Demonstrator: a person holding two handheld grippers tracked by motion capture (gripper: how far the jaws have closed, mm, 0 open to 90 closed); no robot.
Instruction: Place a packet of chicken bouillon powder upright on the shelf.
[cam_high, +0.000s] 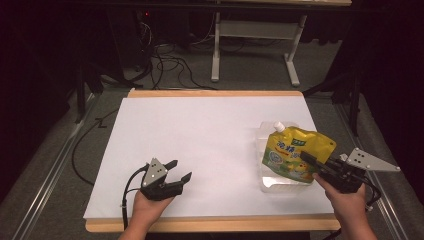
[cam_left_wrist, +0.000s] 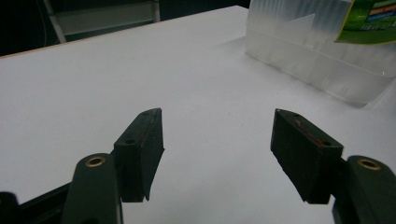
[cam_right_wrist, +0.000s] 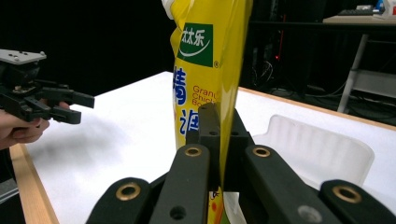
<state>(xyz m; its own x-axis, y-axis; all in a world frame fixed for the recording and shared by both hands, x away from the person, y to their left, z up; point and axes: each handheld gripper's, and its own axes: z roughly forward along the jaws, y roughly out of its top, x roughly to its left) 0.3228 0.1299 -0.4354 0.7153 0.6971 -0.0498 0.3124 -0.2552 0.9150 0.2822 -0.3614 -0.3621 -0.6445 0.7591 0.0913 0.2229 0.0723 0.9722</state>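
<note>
On the desk (cam_high: 200, 140), whose white sheet covers almost the whole wooden top, the work is gathered toward the right edge, where a clear plastic tray (cam_high: 272, 185) is set near the front right corner. A yellow spouted pouch (cam_high: 295, 152) is held above this tray, upright and tilted a little, its white spout toward the far edge; whether its bottom already touches the tray floor cannot be told from the high view. The pouch is pinched along its side seam by the right gripper (cam_high: 312, 161), whose jaws are clamped fully together on the thin film, as is plain in the right gripper view, where the pouch (cam_right_wrist: 210, 79) rises straight out from between the black jaws and the tray (cam_right_wrist: 322, 149) lies beyond, to the right. The step in hand is judged to be the placing of the pouch into the tray, or its lifting out; which of the two cannot be settled from this moment alone. If it is being placed, the next move would call for the pouch to be lowered inside the tray walls before the jaws are parted, since a slack pouch let go high up is likely to topple over the rim. Near the front left corner, the left gripper (cam_high: 177, 172) is held idle just above the sheet, its jaws standing wide apart with nothing between them, well apart from the tray.
</note>
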